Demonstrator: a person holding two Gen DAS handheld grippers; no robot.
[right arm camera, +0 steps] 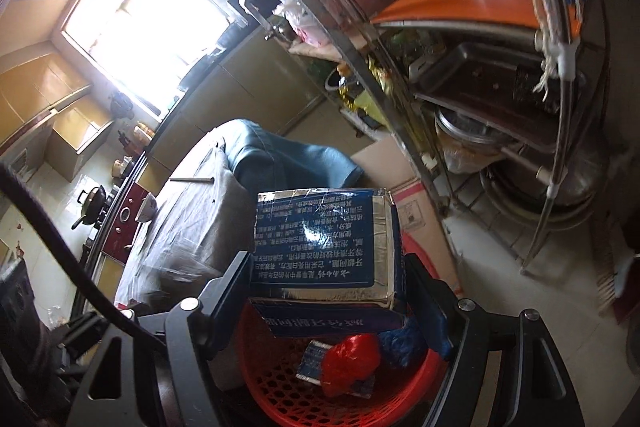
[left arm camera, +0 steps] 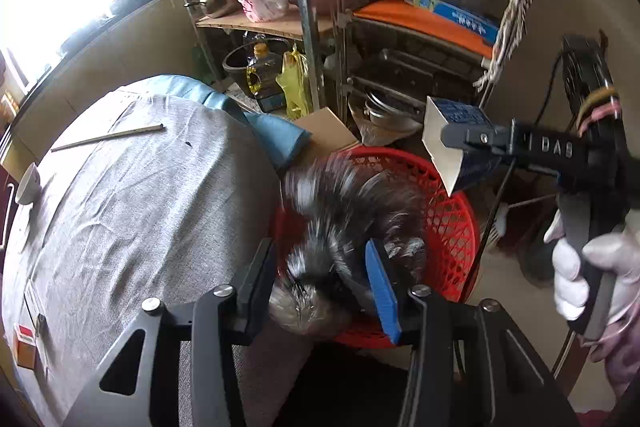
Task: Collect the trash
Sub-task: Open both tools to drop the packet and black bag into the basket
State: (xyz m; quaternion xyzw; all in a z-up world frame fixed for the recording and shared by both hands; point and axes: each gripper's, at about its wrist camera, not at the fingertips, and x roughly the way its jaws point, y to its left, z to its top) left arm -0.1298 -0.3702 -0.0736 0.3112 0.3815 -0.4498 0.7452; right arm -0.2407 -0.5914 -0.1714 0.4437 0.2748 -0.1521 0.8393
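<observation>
Left gripper (left arm camera: 320, 283) fingers parted; right gripper (right arm camera: 332, 291) clamped (gloved hand).

Blurred black bag (left arm camera: 340, 223) over red basket (left arm camera: 448, 227)

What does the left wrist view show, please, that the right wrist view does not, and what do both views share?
Only the left wrist view shows the blurred silvery-black crumpled wrapper between the left gripper jaws, which stand apart, and the white-gloved hand holding the right gripper.

Only the right wrist view shows the trash in the basket: a crumpled red plastic bag and a small blue packet.

Both show the red plastic mesh basket, the blue and silver carton clamped by the right gripper, and the grey-clothed table.
</observation>
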